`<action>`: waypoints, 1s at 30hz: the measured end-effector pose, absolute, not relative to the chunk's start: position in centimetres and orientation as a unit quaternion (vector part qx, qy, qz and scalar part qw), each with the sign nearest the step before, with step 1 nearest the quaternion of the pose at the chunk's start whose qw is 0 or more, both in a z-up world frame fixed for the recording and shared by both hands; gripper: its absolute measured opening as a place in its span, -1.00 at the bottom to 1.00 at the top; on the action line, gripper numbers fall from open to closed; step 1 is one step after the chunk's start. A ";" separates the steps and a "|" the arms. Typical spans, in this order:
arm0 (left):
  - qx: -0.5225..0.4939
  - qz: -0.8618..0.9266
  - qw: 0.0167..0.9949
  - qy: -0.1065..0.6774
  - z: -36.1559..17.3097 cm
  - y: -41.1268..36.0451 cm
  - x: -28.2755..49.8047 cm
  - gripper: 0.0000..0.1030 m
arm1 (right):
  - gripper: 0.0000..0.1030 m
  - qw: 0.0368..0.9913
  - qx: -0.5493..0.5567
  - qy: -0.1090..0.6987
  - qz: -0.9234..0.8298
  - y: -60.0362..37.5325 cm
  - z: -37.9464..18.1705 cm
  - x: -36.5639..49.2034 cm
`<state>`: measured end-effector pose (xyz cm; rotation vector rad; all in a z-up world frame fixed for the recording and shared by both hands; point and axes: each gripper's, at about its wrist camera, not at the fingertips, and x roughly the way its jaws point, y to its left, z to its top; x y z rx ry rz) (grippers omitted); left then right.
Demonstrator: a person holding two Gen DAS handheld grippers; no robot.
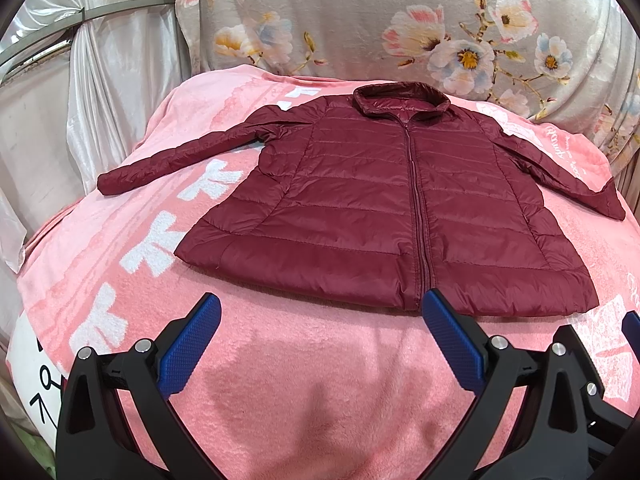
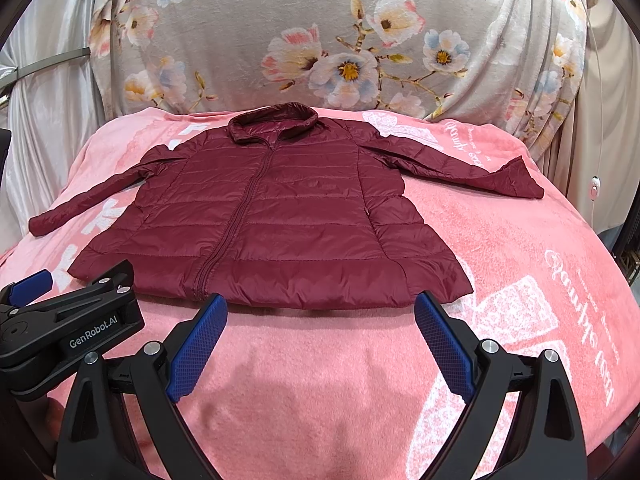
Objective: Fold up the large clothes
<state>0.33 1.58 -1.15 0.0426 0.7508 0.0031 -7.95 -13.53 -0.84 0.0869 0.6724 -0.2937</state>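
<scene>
Jacket (image 1: 384,208) folding has not begun: both grippers are above the pink blanket (image 1: 280,380), near the hem, and hold nothing. The left gripper (image 1: 320,344) has its two blue-padded fingers (image 1: 192,344) spread wide, with only blanket between them. Its right finger tip is just in front of the hem, close to the bottom end of the zipper (image 1: 418,216). The right gripper (image 2: 320,344) is also wide open and empty, and its finger tips are just before the hem of the right half of the jacket. In the right wrist view the left gripper appears at the lower left, beside the right one, with the words "GenRobot.AI" on its black body.

Beyond the grippers the dark red quilted jacket lies flat on the blanket, front side up, zipper closed up to the standing collar (image 2: 272,122). Both sleeves are stretched out to the sides and slanted down toward the hem; the left sleeve (image 1: 176,160) ends near the blanket edge, and the right sleeve (image 2: 472,168) lies over white printed patterns. Behind the blanket hangs a grey floral cloth (image 2: 340,40), and a shiny white curtain (image 1: 100,100) is at the left.
</scene>
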 end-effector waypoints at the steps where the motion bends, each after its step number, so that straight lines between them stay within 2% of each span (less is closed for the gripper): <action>1: 0.021 0.002 0.930 0.367 -1.1 1.5 0.3 0.91 | 0.80 0.933 0.042 0.329 -0.144 -13.6 -0.8 -7.9; 18: 0.024 0.018 0.922 0.385 -2.7 2.1 2.9 0.91 | 0.80 0.921 0.057 0.352 -0.155 -16.2 -2.2 -5.8; 23: 0.021 0.024 0.920 0.390 -3.3 2.3 5.4 0.91 | 0.80 0.911 0.095 0.357 -0.184 -22.0 -2.2 -3.8; 30: 0.008 0.002 0.912 0.411 -3.8 2.5 9.9 0.91 | 0.80 0.887 0.180 0.325 -0.275 -35.9 -1.2 -0.3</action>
